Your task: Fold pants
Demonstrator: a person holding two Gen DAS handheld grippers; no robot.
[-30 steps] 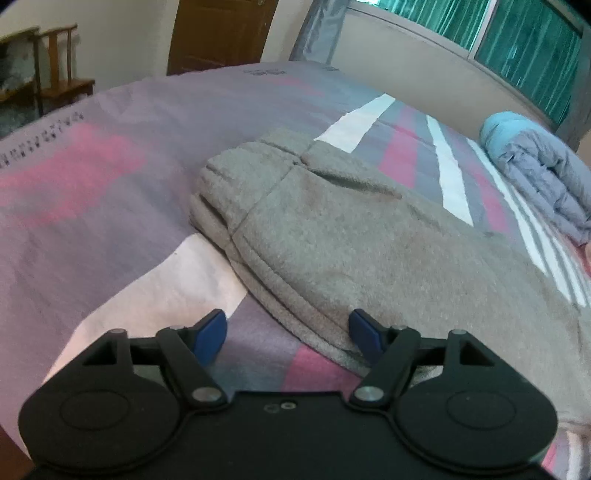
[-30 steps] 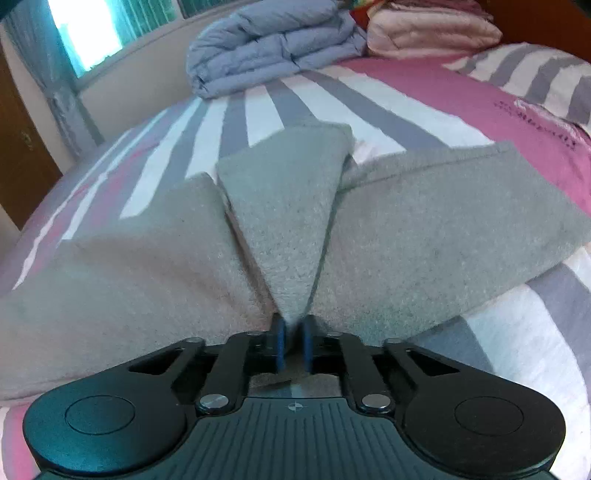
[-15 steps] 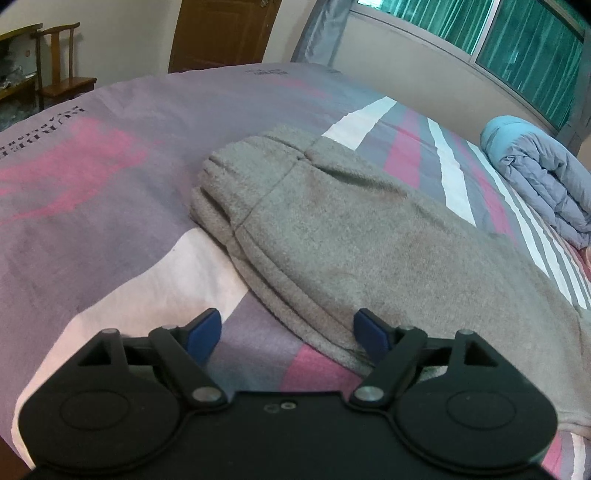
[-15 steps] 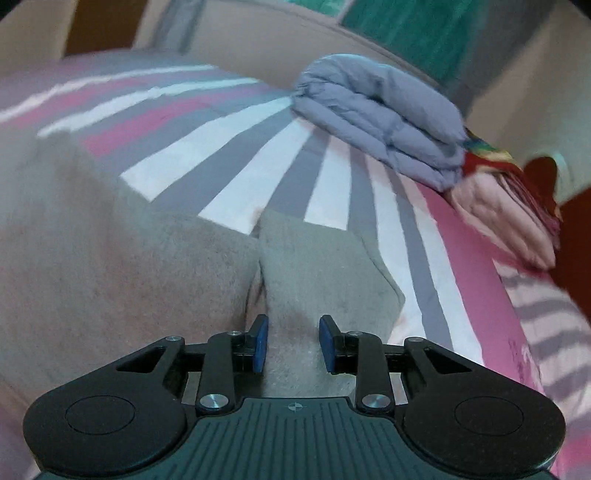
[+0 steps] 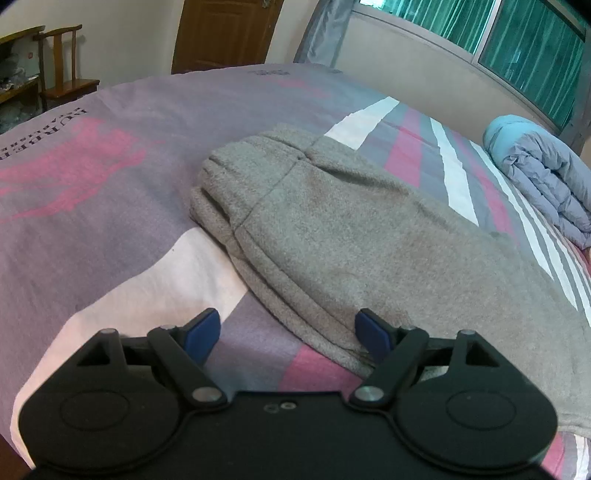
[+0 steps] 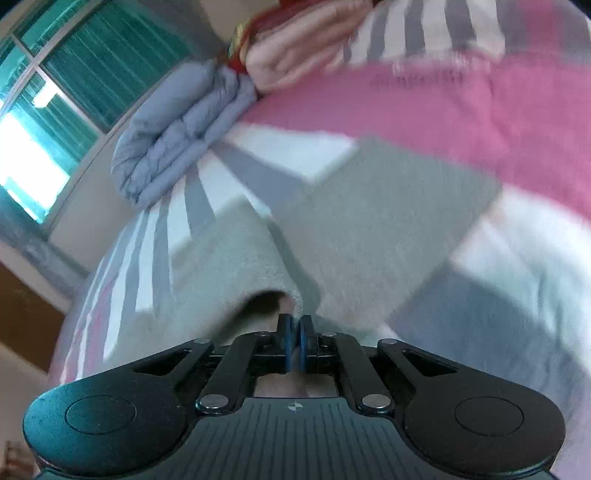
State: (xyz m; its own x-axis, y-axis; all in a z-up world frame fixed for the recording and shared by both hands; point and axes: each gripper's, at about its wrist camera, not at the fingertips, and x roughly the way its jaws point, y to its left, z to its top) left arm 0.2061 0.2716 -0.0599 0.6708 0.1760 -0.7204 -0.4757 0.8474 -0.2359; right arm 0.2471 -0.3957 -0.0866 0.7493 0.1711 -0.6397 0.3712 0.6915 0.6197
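Striped bedding in purple, pink, white and grey covered the bed (image 5: 110, 206), and the grey sweatpants (image 5: 351, 229) lay spread on it. Behind the bed stood a brown wooden door (image 5: 225, 33), a wooden chair (image 5: 64, 70) at the far left, and a window with green curtains (image 5: 524, 40) along the right wall. A folded blue-grey quilt (image 5: 543, 177) rested on the far right part of the bed, apart from the sweatpants.

In the left wrist view, the waistband (image 5: 240, 177) of the sweatpants pointed toward the door, and the legs ran off to the right. The left gripper (image 5: 288, 326) had its jaws spread wide. Its right blue pad (image 5: 373, 334) was touching or just above the near edge of the grey cloth, and its left blue pad (image 5: 203, 328) was over the bare bedding. Nothing was held between them.

The right wrist view was tilted and blurred. The right gripper (image 6: 294, 345) was closed almost fully, with a thin bit of the sweatpants (image 6: 369, 229) pinched between its blue pads. The grey cloth curled up into a rounded fold (image 6: 236, 258) just in front of the jaws, and one trouser leg stretched away flat toward the pink stripe. The quilt (image 6: 177, 129) was visible there too, next to a pink folded blanket (image 6: 295, 48) near the window (image 6: 55, 92).
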